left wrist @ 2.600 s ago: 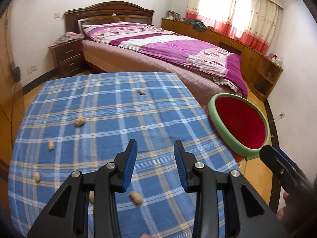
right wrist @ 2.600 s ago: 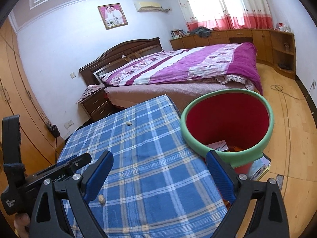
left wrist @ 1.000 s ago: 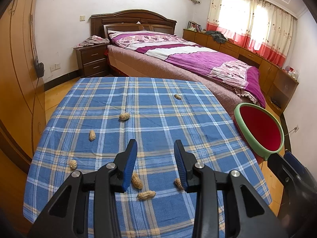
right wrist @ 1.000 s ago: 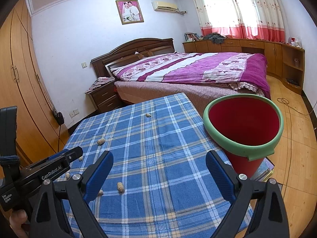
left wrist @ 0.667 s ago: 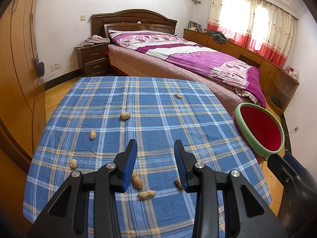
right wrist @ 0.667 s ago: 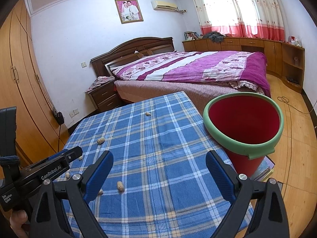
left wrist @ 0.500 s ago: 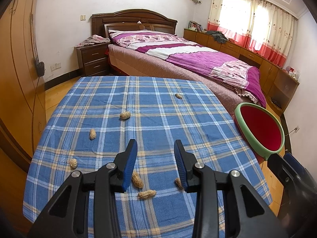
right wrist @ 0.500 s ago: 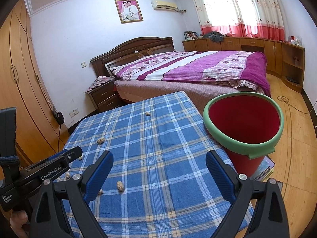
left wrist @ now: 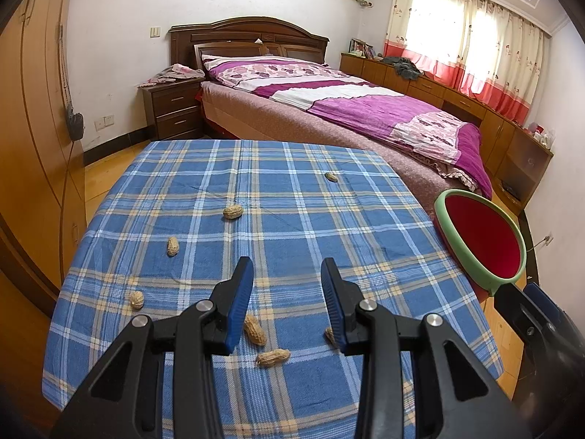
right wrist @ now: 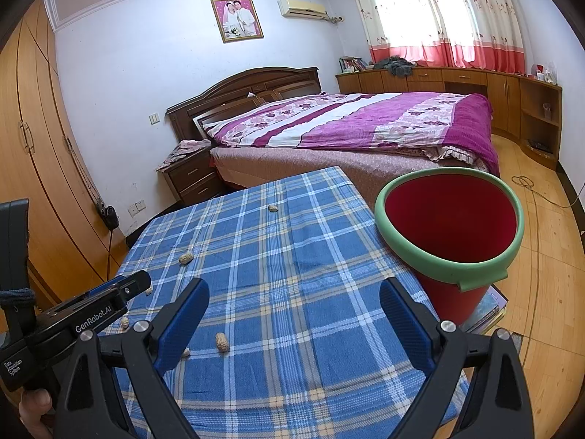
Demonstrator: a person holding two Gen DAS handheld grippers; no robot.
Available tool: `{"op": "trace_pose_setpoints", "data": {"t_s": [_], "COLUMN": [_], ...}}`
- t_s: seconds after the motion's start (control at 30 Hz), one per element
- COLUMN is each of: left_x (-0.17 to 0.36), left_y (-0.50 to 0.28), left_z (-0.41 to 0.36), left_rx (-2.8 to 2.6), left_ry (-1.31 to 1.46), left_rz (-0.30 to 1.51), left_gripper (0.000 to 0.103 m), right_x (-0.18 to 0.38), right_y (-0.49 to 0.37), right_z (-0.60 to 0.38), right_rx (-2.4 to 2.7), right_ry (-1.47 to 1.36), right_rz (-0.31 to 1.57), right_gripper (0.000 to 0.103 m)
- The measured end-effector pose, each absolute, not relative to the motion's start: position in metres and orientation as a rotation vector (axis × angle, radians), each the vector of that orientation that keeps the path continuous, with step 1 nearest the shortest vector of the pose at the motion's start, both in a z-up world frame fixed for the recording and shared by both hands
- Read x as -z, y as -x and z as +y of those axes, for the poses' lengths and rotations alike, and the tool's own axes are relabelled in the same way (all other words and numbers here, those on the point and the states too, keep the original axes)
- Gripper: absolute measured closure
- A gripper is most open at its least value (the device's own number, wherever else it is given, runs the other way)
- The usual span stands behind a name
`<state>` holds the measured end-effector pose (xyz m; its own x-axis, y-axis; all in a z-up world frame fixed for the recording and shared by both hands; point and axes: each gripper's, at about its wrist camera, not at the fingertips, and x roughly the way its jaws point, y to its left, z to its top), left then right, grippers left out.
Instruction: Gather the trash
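Several peanut shells lie on a table with a blue plaid cloth (left wrist: 292, 219). In the left wrist view one shell (left wrist: 255, 329) and another (left wrist: 273, 357) lie just below my left gripper (left wrist: 287, 274), which is open and empty above the cloth. More shells lie farther off (left wrist: 233, 212), (left wrist: 331, 176). A red bin with a green rim (right wrist: 449, 219) stands off the table's right edge. My right gripper (right wrist: 294, 300) is open wide and empty above the cloth, left of the bin. A shell (right wrist: 221, 341) lies near its left finger.
A bed with a purple cover (left wrist: 365, 109) stands beyond the table. A nightstand (left wrist: 172, 109) is at its left. Wooden wardrobes (right wrist: 33, 168) line the left wall. Low cabinets (right wrist: 475, 87) run under the window. A cable (right wrist: 530, 186) lies on the wood floor.
Both grippers have pulled back from the table compared with 2.6 s ago, so more cloth and shells show. Over the last second nothing has visibly moved.
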<state>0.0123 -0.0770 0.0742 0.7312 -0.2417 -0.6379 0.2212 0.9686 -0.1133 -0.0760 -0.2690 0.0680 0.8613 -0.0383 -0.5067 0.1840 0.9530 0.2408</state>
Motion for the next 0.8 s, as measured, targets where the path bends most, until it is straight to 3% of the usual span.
{"op": "trace_pose_setpoints", "data": {"t_s": [0.8], "left_x": [-0.074], "left_y": [-0.0125], "left_z": [-0.069], "left_rx": [0.226], "left_ry": [0.024], "left_rz": [0.684], "left_gripper": [0.065], "right_x": [-0.0684], "right_y": [0.0759], "right_z": [-0.269], "right_rx": [0.119], "right_ry": [-0.288], "right_rz": [0.523], "right_gripper": [0.007]}}
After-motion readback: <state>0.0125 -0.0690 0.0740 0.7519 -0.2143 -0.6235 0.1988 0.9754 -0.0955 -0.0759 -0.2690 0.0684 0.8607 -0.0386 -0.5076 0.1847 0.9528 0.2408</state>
